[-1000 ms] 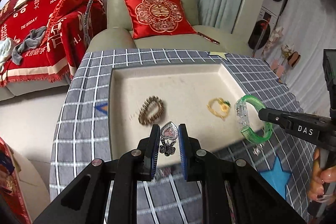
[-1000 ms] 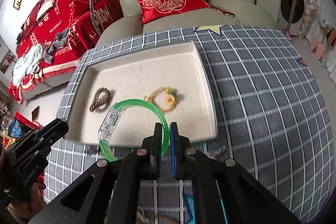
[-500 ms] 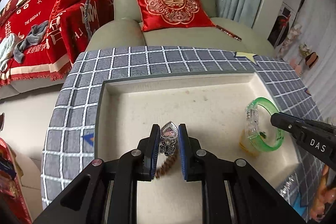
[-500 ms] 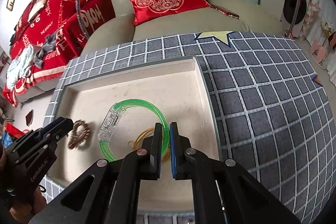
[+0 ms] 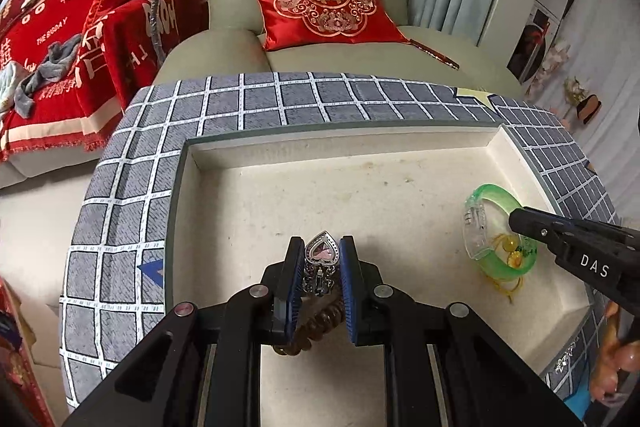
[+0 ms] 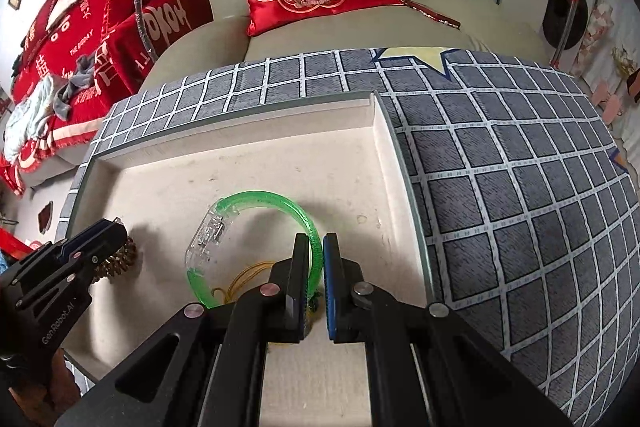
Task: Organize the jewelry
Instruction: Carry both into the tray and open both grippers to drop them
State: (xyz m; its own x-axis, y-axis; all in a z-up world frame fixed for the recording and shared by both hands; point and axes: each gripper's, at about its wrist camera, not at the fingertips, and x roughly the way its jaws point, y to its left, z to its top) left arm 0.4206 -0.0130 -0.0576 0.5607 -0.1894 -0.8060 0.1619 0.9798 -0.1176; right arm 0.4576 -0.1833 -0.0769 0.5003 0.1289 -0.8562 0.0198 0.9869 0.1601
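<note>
The left tool (image 5: 320, 255) grips a heart pendant (image 5: 321, 251) low in the frame, above the cream tray (image 5: 280, 163). The right tool (image 6: 317, 251) is clamped on a green bangle (image 6: 256, 195) at centre frame, over a yellow cord bracelet (image 5: 510, 251). A brown bead bracelet (image 6: 118, 261) lies at the left.

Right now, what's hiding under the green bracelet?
Under the green bracelet lies a yellow cord bracelet with beads on the tray. The right gripper covers part of it.

Heart pendant (image 5: 321, 251), green bangle (image 6: 256, 223) — over tray (image 5: 328, 183)
</note>
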